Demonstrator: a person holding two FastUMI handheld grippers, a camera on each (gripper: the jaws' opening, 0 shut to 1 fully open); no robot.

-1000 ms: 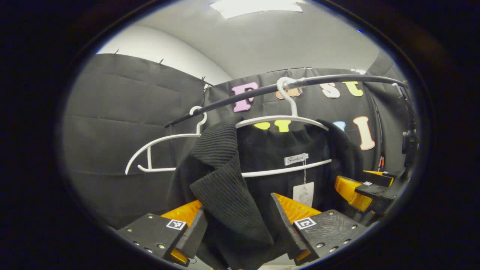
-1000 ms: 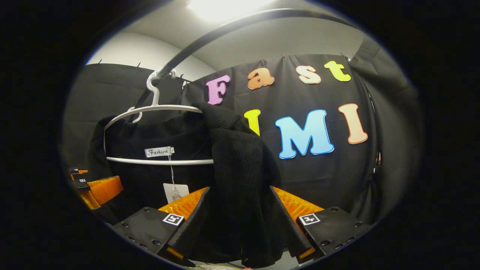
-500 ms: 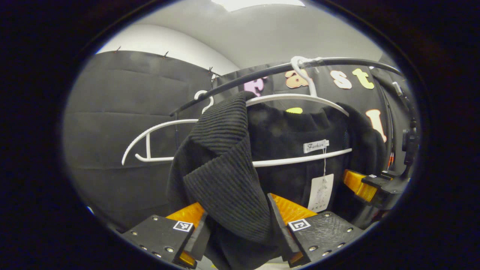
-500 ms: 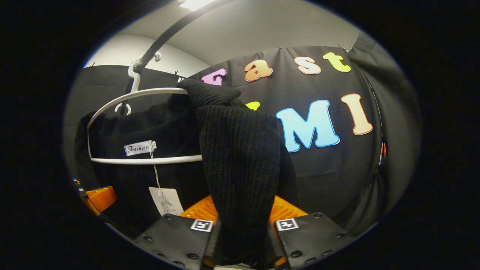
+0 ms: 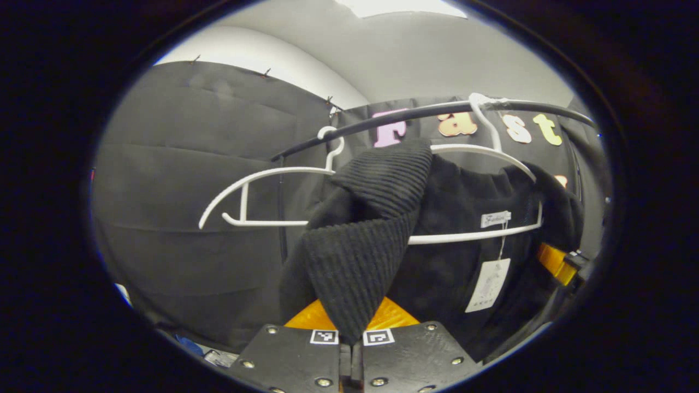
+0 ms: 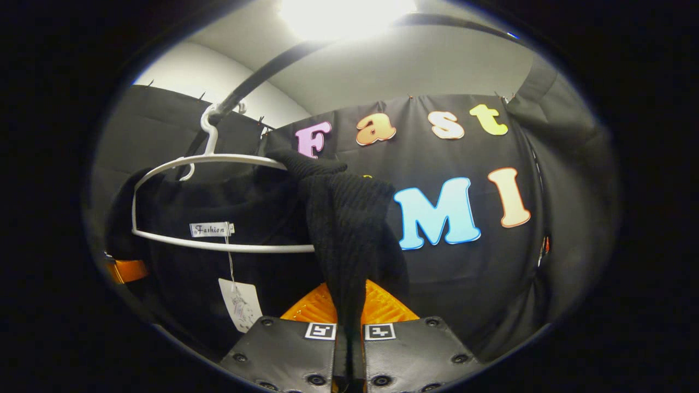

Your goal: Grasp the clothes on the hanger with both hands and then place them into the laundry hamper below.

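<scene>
In the left gripper view, we see the left gripper (image 5: 351, 341) nearest the lens, its jaws pressed together on a ribbed fold of the black knit sweater (image 5: 371, 240). The fold runs up from the fingertips to the shoulder draped over the white hanger (image 5: 480, 153). Behind the fold, a sewn label (image 5: 496, 219) and a paper tag (image 5: 487, 285) hang inside the sweater's collar. The other gripper (image 5: 557, 262) sits at the sweater's far shoulder. A second, bare white hanger (image 5: 262, 196) hangs beside the sweater on the same black rail (image 5: 415, 113).

In the right gripper view, we see the right gripper (image 6: 349, 338) with its jaws pinching the opposite ribbed shoulder of the sweater (image 6: 349, 229). Beyond the hanger (image 6: 207, 161), the rail (image 6: 262, 76) runs toward the ceiling light (image 6: 344, 11).
</scene>
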